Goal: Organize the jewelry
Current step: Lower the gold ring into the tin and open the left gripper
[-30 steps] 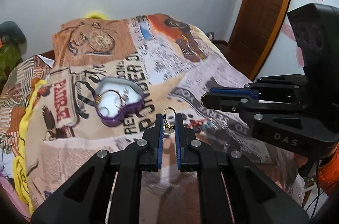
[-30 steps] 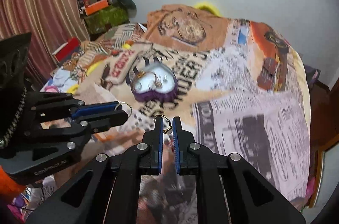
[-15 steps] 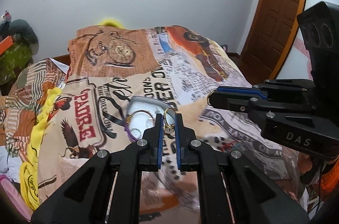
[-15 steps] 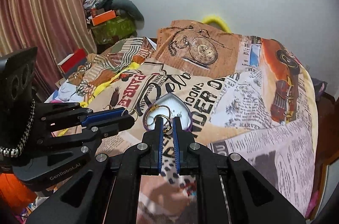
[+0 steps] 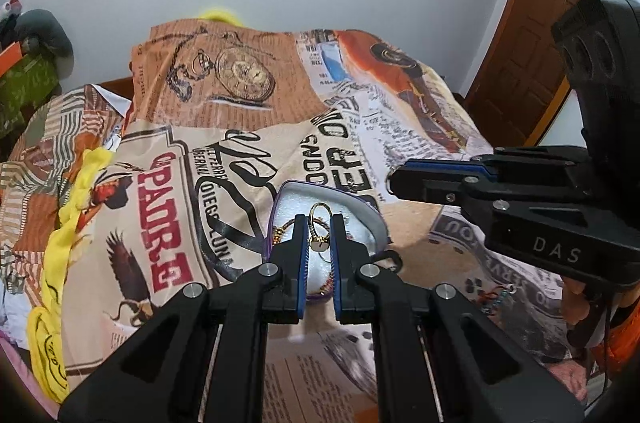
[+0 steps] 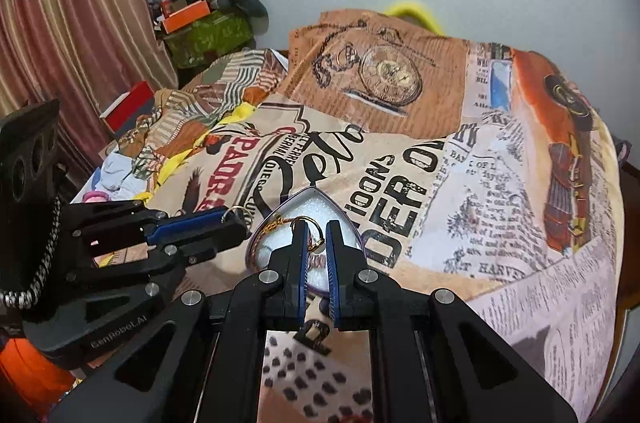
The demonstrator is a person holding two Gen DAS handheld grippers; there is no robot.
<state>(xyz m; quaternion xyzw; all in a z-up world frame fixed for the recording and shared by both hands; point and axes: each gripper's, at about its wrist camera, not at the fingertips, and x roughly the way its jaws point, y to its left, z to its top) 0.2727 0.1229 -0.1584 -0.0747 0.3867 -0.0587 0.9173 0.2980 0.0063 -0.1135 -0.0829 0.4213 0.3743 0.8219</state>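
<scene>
The left gripper [image 5: 319, 231] pinches a gold ring [image 5: 319, 228] above the heart-shaped box [image 5: 370, 219] on the bedspread [image 5: 248, 127]; the right gripper [image 6: 315, 235] grips another ring [image 6: 316, 235] over the box too.

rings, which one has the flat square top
The left gripper's ring: it carries a square gold plate. The right gripper's ring shows only a thin hoop.

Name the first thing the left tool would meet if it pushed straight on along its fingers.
Probably the heart-shaped jewelry box, open on the bedspread; the left tool, shut on a gold ring, points at its white lining. Depth is unclear.
</scene>
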